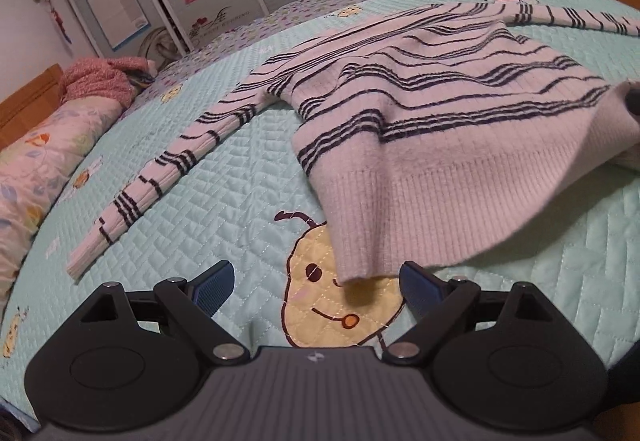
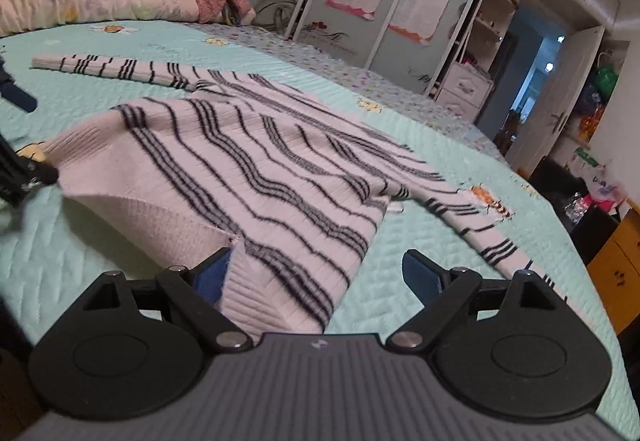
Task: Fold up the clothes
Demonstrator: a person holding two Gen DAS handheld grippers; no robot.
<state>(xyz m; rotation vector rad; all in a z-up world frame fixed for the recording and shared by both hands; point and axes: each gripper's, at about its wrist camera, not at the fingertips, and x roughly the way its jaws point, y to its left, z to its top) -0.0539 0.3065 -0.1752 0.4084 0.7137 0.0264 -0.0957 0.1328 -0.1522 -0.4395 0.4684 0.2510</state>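
A white ribbed sweater [image 1: 420, 121] with thin groups of dark stripes lies spread on the mint quilted bedspread [image 1: 224, 201], sleeves stretched out to either side, its plain hem lifted and rumpled. The left gripper [image 1: 316, 283] hangs spread wide at one hem corner, the right gripper [image 2: 316, 273] equally wide with the other corner between its unpressed pads

Dim indoor light, fisheye-curved edges, slight motion blur

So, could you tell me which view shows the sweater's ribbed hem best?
The left wrist view: the ribbed hem spreads wide in front of the open left gripper. The right wrist view shows only one bunched hem corner beside the right gripper.
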